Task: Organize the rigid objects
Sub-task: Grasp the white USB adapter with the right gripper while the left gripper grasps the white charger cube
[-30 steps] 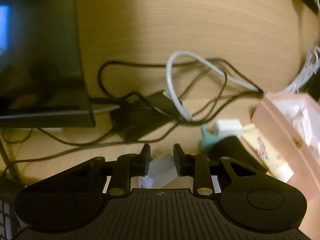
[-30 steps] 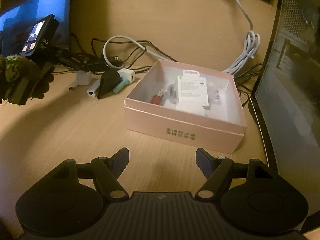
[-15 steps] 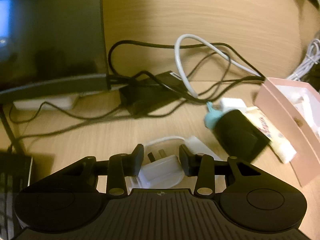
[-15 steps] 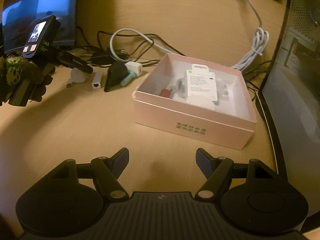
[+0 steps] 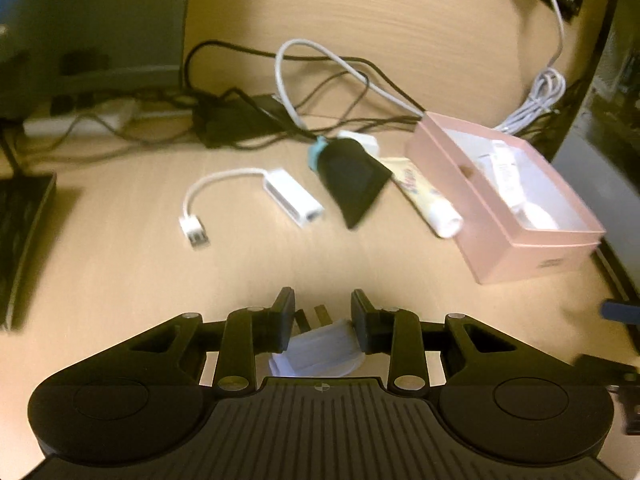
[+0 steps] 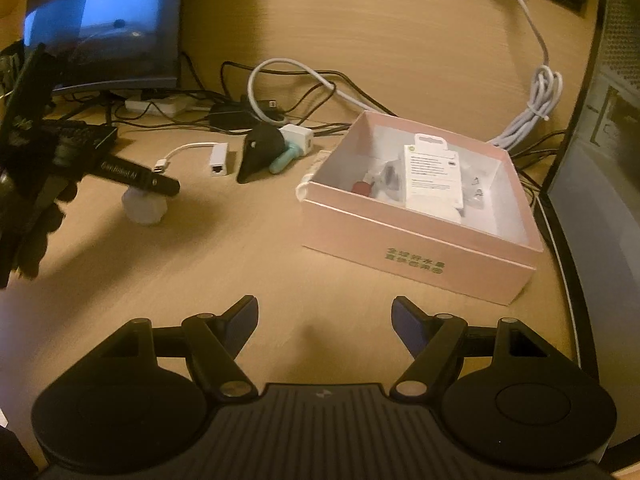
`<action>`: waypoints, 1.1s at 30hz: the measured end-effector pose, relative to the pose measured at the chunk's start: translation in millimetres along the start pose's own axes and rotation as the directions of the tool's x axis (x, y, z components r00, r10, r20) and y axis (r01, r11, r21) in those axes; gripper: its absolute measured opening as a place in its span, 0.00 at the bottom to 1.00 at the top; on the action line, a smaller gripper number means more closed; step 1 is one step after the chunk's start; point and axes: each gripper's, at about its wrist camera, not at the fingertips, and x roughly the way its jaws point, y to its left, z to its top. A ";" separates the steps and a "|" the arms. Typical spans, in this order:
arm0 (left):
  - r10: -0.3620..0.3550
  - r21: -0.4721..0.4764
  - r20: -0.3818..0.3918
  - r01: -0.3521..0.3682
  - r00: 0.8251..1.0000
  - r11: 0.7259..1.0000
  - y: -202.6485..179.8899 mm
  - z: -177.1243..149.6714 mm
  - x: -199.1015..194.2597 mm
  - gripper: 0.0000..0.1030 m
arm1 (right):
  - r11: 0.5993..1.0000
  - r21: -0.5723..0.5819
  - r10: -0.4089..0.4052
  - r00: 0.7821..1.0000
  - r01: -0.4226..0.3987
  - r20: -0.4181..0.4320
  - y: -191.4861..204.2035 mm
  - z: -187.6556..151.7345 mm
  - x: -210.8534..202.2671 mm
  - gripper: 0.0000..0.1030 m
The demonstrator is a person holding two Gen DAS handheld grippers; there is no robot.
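Note:
My left gripper (image 5: 322, 312) is shut on a white plug charger (image 5: 320, 350), prongs pointing forward, held above the wooden desk; it also shows in the right wrist view (image 6: 144, 208) under the left gripper (image 6: 160, 186). A pink open box (image 6: 416, 240) holds a white packet (image 6: 434, 176) and small items; it sits at right in the left wrist view (image 5: 520, 216). A white adapter with cable (image 5: 292, 196), a black wedge-shaped object (image 5: 352, 180) and a cream tube (image 5: 424, 196) lie left of the box. My right gripper (image 6: 323, 320) is open and empty, in front of the box.
A monitor (image 6: 100, 28) stands at back left with a power strip (image 6: 156, 106) and tangled black cables (image 5: 240, 120) below it. A white coiled cable (image 6: 536, 108) lies behind the box. A dark screen (image 6: 600, 160) edges the right side. A keyboard (image 5: 24, 216) lies at left.
My left gripper closed on the white plug charger, lifted it and pulled back and to the right from the cables. My right gripper drifted slightly, staying open.

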 end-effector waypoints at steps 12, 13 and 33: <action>0.009 -0.160 0.075 0.003 0.997 0.987 8.4 -16.5 -40.1 0.35 | 0.998 -0.060 0.020 0.998 -0.017 0.053 15.9 27.9 6.3 0.72; 0.016 -0.181 0.094 0.001 0.995 0.984 12.2 -16.3 -47.4 0.35 | 0.997 -0.063 0.036 0.998 -0.033 0.060 16.9 38.2 8.4 0.72; 0.133 -0.277 0.035 -0.119 0.990 0.953 47.6 -54.8 -104.3 0.35 | 0.981 -0.119 0.133 0.978 -0.153 -0.163 115.7 171.3 216.4 0.44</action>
